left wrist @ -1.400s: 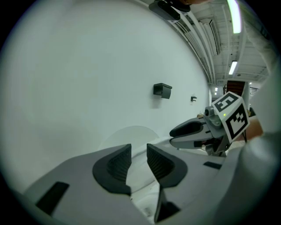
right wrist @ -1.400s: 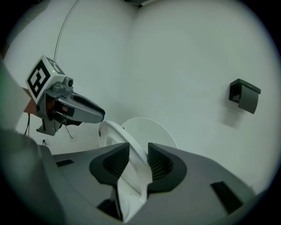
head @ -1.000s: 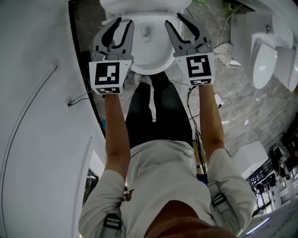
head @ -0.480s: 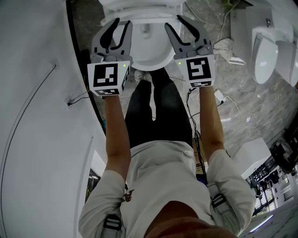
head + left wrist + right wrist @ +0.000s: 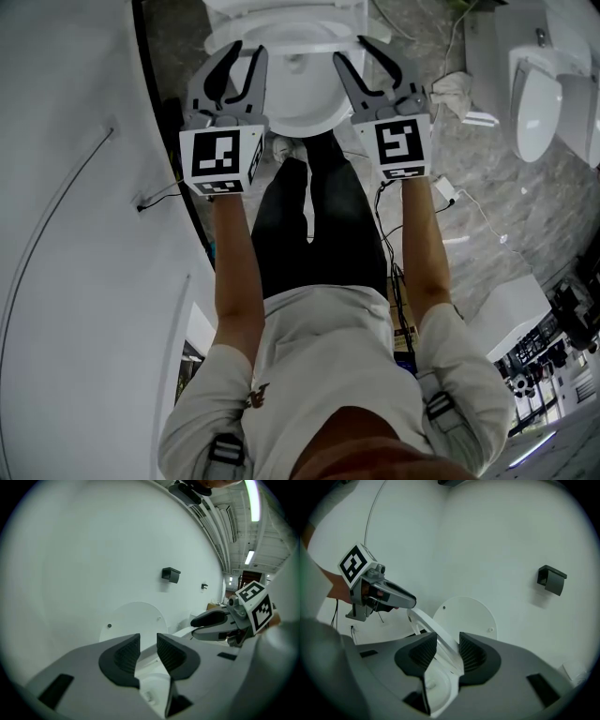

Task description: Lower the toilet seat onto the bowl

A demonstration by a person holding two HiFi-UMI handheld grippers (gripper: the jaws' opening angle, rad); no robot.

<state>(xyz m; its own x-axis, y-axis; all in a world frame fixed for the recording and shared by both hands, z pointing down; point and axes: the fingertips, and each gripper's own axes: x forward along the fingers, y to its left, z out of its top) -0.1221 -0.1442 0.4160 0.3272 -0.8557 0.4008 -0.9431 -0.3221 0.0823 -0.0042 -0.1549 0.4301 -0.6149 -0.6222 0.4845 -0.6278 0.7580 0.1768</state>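
Farther back over the bowl (image 5: 302,105), left hand-held gripper (image 5: 247,49) gapes; right hand-held gripper (image 5: 353,49), just opening wider, straddles the toilet seat (image 5: 429,625).

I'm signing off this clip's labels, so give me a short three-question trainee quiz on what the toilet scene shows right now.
1. True or false: the round white plastic toilet lid lies flat, closed over the white ceramic bowl.
2. What runs between the right tool's jaws? A) the white toilet seat rim B) a black cable C) nothing
3. Fill in: the left tool's jaws stand ____.
Key: 1 false, the lid stands upright. 2 A; those jaws have just been opening, with the rim between them. 3 apart.
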